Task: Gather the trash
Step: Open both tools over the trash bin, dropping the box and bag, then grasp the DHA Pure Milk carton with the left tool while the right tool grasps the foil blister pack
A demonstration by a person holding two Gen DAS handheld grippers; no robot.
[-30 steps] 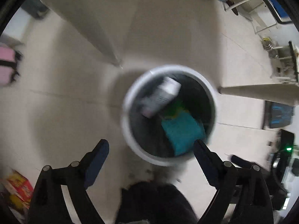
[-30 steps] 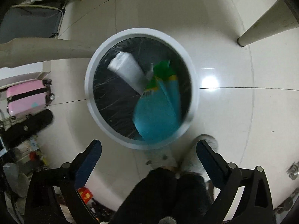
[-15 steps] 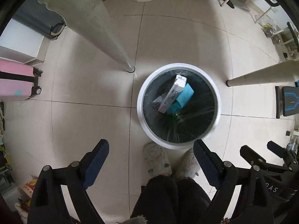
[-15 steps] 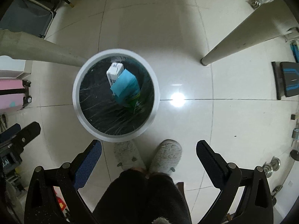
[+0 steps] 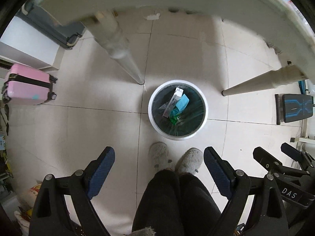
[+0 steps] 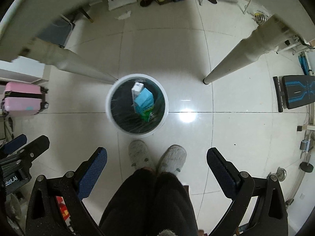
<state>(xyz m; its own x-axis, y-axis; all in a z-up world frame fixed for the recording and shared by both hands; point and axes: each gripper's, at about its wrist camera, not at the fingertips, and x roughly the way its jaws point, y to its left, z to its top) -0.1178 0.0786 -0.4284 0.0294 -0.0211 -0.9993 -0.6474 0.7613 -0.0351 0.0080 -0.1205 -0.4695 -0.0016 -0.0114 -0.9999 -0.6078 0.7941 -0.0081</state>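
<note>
i'm looking straight down at the floor from both cameras. the left hand-held gripper (image 5: pixel 159 164) is spread wide, nothing between its blue pads, and it hangs high above the tiles. the right hand-held gripper (image 6: pixel 157 163) is the same: jaws far apart, holding nothing. in the left view i can see the right one poking in at the right edge, and in the right view the left one shows at the left edge, so the two sit side by side.

the white trash bin (image 5: pixel 204 106) stands on the floor just beyond my grey slippers (image 5: pixel 159 153), lined with a dark bag. inside it lies a white carton (image 5: pixel 174 102) leaning against a teal package (image 5: pixel 182 103), with some green wrapper (image 5: pixel 174 119) under them. from the right camera the bin (image 6: pixel 110 106) shows the same teal package (image 6: pixel 143 100) on top, the white carton (image 6: pixel 136 89) behind it.

the bin sits between two pale desk legs: one (image 5: pixel 126 63) just far-left of it, another (image 5: pixel 256 83) off to the right. a pink suitcase (image 5: pixel 27 87) stands well apart on the left, and a black and blue bench pad (image 5: pixel 295 108) lies far right.
</note>
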